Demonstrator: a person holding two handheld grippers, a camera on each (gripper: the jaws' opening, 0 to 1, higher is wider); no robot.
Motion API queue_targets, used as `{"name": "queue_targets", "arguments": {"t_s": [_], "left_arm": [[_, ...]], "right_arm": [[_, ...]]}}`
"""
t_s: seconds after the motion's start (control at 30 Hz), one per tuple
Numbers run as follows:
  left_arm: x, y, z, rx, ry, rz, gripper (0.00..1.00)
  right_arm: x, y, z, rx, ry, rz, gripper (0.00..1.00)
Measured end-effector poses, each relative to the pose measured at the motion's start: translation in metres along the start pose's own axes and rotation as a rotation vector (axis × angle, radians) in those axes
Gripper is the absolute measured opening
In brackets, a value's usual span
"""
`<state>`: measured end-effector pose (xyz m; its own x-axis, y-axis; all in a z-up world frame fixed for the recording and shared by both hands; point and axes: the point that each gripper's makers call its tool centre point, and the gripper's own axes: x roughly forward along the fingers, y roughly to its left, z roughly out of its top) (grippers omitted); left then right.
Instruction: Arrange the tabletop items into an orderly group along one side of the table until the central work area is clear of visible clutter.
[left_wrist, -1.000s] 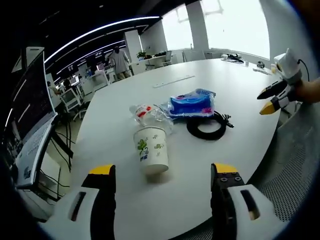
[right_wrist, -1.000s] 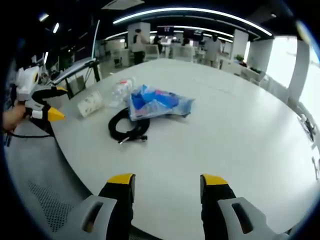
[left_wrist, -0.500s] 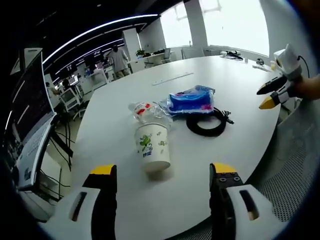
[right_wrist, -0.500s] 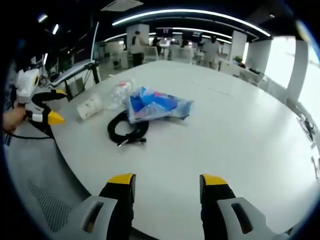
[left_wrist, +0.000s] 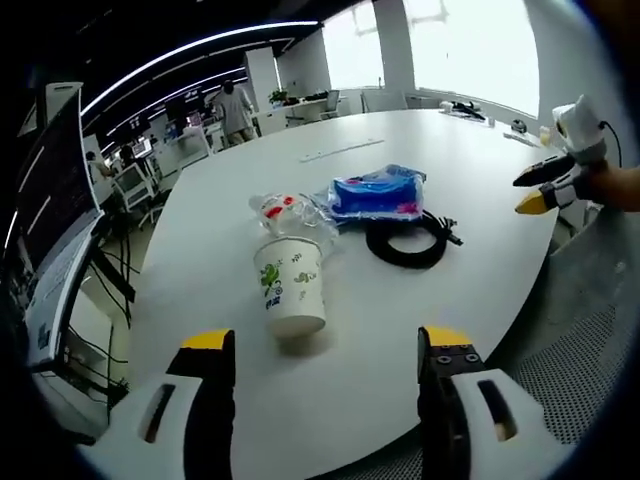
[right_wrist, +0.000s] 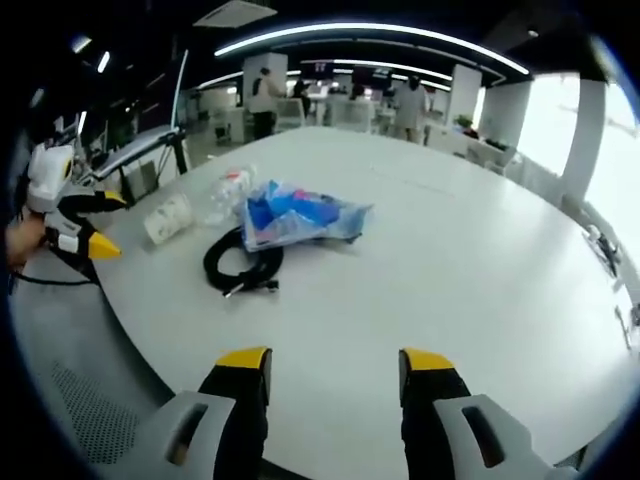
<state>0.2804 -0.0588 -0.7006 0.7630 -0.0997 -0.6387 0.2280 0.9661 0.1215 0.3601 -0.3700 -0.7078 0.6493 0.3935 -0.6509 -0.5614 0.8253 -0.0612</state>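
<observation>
A white paper cup (left_wrist: 288, 288) with a green print lies on its side on the round white table (left_wrist: 330, 370), just ahead of my open left gripper (left_wrist: 324, 358). Behind the cup are a crumpled clear plastic bottle (left_wrist: 285, 214), a blue packet in clear wrap (left_wrist: 375, 193) and a coiled black cable (left_wrist: 405, 243). My right gripper (right_wrist: 328, 375) stands open over the table's near edge, with the cable (right_wrist: 240, 270), blue packet (right_wrist: 300, 215), bottle (right_wrist: 225, 192) and cup (right_wrist: 168, 217) ahead to its left. The right gripper (left_wrist: 545, 188) shows at the table's far right edge, the left gripper (right_wrist: 85, 228) at the left.
The table's (right_wrist: 480, 300) wide right half is bare, with a long flat strip (left_wrist: 345, 152) lying further back. A monitor (left_wrist: 50, 220) on a stand is off the table's left side. People (right_wrist: 265, 95) stand by desks in the background office.
Both views have shifted slightly. The cup now lies a little further left and closer in the left gripper view. Nothing on the table has been taken hold of.
</observation>
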Motion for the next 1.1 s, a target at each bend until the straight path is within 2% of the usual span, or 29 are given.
{"name": "queue_targets", "arguments": {"t_s": [0.17,0.33,0.43,0.7,0.8,1.0,1.1], "left_arm": [[-0.001,-0.006,0.002,0.015,-0.006,-0.018,0.74],[0.0,-0.011,0.003,0.011,-0.009,-0.044,0.73],[-0.002,-0.013,0.005,0.024,-0.023,-0.049,0.73],[-0.002,-0.005,0.006,0.022,-0.035,-0.018,0.73],[0.0,-0.004,0.004,0.027,-0.018,-0.014,0.73],[-0.001,-0.004,0.004,0.034,-0.024,-0.01,0.73],[0.001,-0.004,0.002,0.028,-0.007,-0.008,0.73]], "right_arm": [[-0.001,-0.002,0.002,-0.012,-0.007,-0.018,0.51],[0.001,0.0,0.0,-0.085,0.016,-0.035,0.5],[0.0,-0.001,0.001,-0.093,0.016,-0.039,0.49],[0.001,0.004,0.002,-0.092,0.016,-0.021,0.48],[0.002,0.006,0.001,-0.102,0.022,-0.012,0.48],[0.0,0.006,0.006,-0.081,-0.012,-0.005,0.49],[0.0,0.004,0.006,-0.064,-0.017,-0.007,0.51]]}}
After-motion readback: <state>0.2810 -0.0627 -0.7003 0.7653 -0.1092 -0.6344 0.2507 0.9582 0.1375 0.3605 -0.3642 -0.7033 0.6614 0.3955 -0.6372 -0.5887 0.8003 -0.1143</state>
